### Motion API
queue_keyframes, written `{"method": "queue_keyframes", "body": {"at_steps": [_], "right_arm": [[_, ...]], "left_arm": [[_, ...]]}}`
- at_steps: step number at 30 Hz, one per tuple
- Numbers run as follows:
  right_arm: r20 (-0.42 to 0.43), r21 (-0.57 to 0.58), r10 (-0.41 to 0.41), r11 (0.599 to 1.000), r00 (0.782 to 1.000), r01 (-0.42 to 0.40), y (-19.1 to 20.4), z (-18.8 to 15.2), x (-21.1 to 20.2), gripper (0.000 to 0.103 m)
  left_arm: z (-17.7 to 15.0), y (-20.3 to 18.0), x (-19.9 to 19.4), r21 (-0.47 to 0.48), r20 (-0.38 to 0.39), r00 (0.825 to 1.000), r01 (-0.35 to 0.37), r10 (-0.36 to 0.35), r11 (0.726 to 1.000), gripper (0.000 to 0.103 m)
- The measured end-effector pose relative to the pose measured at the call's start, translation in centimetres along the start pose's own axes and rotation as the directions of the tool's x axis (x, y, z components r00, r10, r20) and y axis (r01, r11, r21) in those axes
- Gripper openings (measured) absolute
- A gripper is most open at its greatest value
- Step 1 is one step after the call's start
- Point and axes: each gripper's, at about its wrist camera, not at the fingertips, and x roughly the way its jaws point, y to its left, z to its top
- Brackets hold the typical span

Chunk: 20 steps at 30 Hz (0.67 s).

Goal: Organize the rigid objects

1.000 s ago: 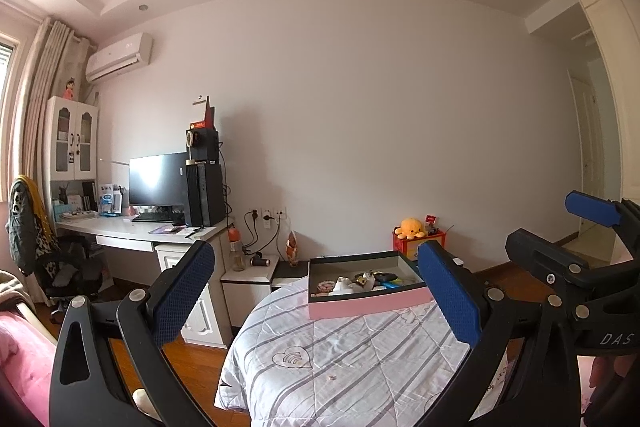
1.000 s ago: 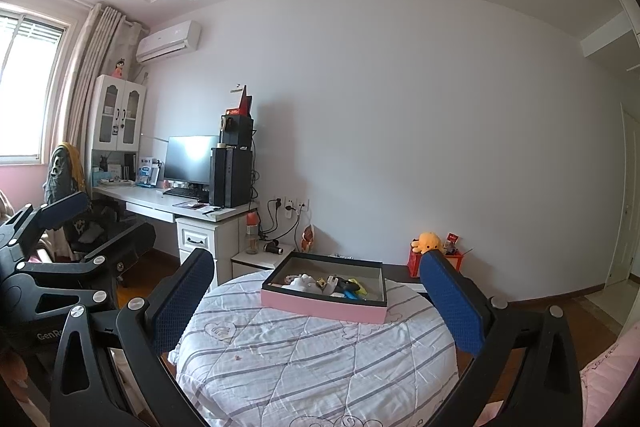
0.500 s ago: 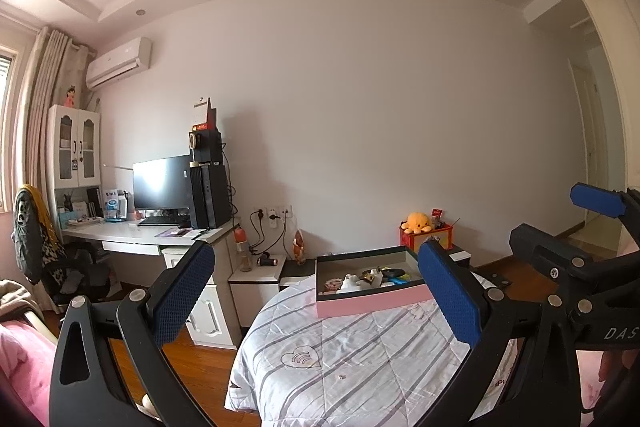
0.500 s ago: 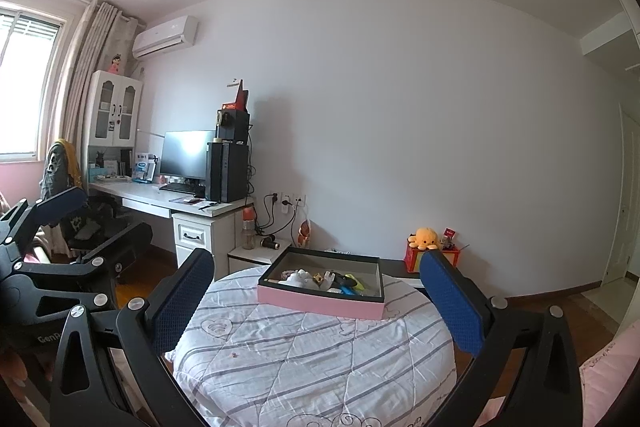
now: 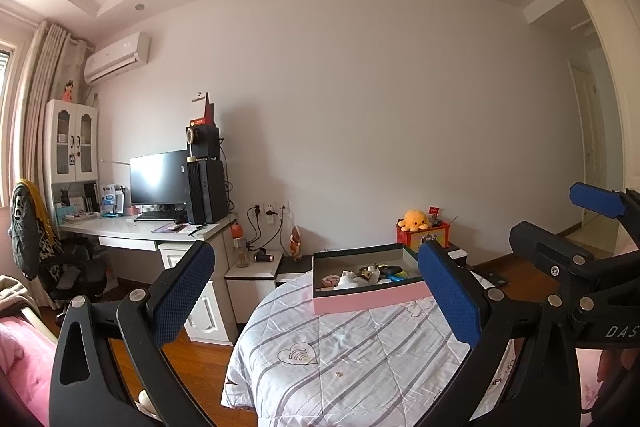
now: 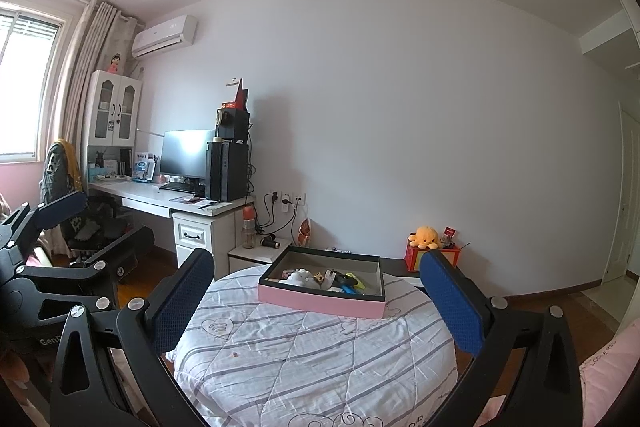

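A pink box with a dark rim sits at the far side of a round table under a striped quilted cloth. Several small objects lie jumbled inside the box, among them a white item and a blue one. My left gripper is open, held well short of the box with nothing between its blue pads. My right gripper is open and empty too, also short of the box. Each gripper shows at the edge of the other's view.
A white desk with a monitor and black tower stands left of the table, an office chair beside it. A low nightstand and a red box with a yellow plush octopus stand behind the table. Wooden floor surrounds it.
Both views have drifted slightly; the table and box sit a little further right in the left wrist view and slightly lower in the right wrist view. Both grippers stay open.
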Motion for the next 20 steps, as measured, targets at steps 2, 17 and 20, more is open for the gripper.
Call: {"method": "queue_keyframes", "body": {"at_steps": [2, 17, 20], "right_arm": [[0.0, -0.001, -0.001, 1.0, 1.0, 0.001, 0.0, 0.03, 0.01, 0.103], [-0.01, -0.003, 0.0, 1.0, 1.0, 0.0, 0.02, 0.01, 0.29, 0.103], [-0.01, -0.002, 0.001, 1.0, 1.0, -0.001, 0.03, 0.02, 0.3, 0.103]], "left_arm": [[0.06, -0.01, 0.05, 0.0, -0.002, 1.0, 0.002, -0.002, 1.0, 0.103], [-0.1, -0.04, 0.28, 0.002, -0.006, 1.0, -0.001, 0.001, 1.0, 0.103], [-0.1, -0.02, 0.29, 0.001, -0.005, 1.0, 0.0, 0.0, 1.0, 0.103]]}}
